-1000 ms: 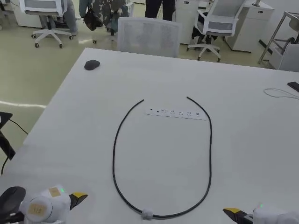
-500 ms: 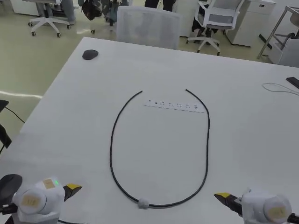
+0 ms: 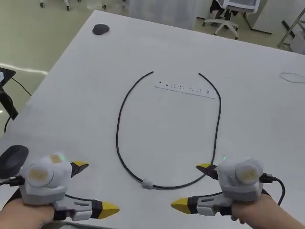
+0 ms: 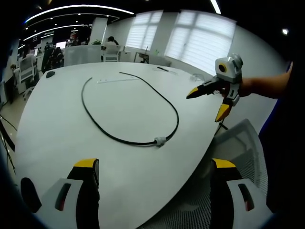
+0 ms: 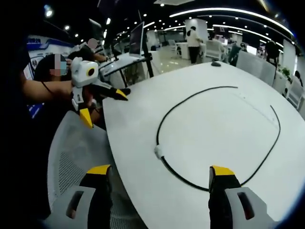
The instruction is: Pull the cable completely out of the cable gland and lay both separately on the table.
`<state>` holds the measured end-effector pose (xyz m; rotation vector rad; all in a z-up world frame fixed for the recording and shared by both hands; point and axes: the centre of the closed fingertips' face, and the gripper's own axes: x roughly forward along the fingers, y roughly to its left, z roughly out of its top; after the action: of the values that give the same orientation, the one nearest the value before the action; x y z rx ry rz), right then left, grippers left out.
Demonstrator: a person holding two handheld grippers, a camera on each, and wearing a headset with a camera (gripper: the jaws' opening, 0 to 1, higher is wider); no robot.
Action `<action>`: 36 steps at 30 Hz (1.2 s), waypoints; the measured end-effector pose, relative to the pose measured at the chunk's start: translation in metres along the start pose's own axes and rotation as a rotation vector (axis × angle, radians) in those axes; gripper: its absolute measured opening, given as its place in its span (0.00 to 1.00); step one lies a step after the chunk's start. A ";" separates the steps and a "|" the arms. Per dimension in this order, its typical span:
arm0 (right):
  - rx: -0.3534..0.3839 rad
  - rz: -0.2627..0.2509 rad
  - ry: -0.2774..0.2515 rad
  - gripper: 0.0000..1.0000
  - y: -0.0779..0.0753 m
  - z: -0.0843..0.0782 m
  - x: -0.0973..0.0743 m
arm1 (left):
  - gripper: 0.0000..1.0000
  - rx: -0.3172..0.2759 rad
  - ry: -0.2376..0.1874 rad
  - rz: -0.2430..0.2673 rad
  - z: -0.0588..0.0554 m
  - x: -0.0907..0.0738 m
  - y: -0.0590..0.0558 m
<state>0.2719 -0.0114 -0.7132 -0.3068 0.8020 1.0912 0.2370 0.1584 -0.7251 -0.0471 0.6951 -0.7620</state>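
Note:
A black cable (image 3: 117, 138) lies in a long open loop on the white table (image 3: 71, 95). A small grey cable gland (image 3: 147, 183) sits on it at the near bend of the loop. My left gripper (image 3: 95, 187) hovers open at the near edge, left of the gland. My right gripper (image 3: 189, 186) hovers open to the gland's right. Neither touches the cable. In the left gripper view the gland (image 4: 159, 141) lies ahead of the wide-apart jaws, with the right gripper (image 4: 206, 106) beyond. In the right gripper view the gland (image 5: 158, 151) lies just ahead and the left gripper (image 5: 106, 107) stands off to the left.
A white power strip (image 3: 185, 89) lies between the cable's two far ends. A dark mouse (image 3: 100, 29) rests at the far left corner, and a thin white wire (image 3: 290, 76) at the right edge. A mesh chair (image 4: 238, 143) stands at the near table edge.
The head camera has tilted down and moved closer. Both grippers have risen into view and moved inward toward the gland, jaws open. The cable has not moved.

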 end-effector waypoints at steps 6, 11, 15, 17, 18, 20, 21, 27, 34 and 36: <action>-0.027 0.023 0.057 0.74 -0.001 0.001 0.020 | 0.96 -0.002 0.003 0.004 -0.003 0.000 -0.001; -0.075 0.041 0.117 0.66 -0.002 -0.001 0.037 | 0.96 -0.001 0.012 0.012 -0.007 -0.002 0.000; -0.105 0.056 0.151 0.59 -0.004 -0.004 0.049 | 0.96 -0.007 0.016 0.021 -0.009 -0.003 0.004; -0.126 0.062 0.177 0.57 -0.007 -0.008 0.055 | 0.95 -0.014 0.014 0.024 -0.010 -0.004 0.005; -0.144 0.063 0.195 0.57 -0.008 -0.011 0.058 | 0.92 -0.022 0.017 0.019 -0.011 -0.004 0.004; -0.179 0.073 0.217 0.53 -0.008 -0.014 0.064 | 0.91 -0.033 0.025 0.011 -0.013 -0.005 0.003; -0.193 0.079 0.227 0.51 -0.008 -0.016 0.066 | 0.92 -0.031 0.024 0.013 -0.013 -0.005 0.003; -0.216 0.098 0.242 0.43 -0.007 -0.017 0.080 | 0.92 -0.027 0.033 0.019 -0.017 -0.006 0.002; -0.228 0.118 0.252 0.36 -0.007 -0.018 0.095 | 0.92 -0.023 0.045 0.032 -0.020 -0.007 0.003; -0.240 0.128 0.252 0.35 -0.007 -0.019 0.099 | 0.92 -0.022 0.050 0.034 -0.020 -0.008 0.003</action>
<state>0.2918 0.0409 -0.7973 -0.6116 0.9243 1.2887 0.2233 0.1699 -0.7376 -0.0365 0.7504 -0.7251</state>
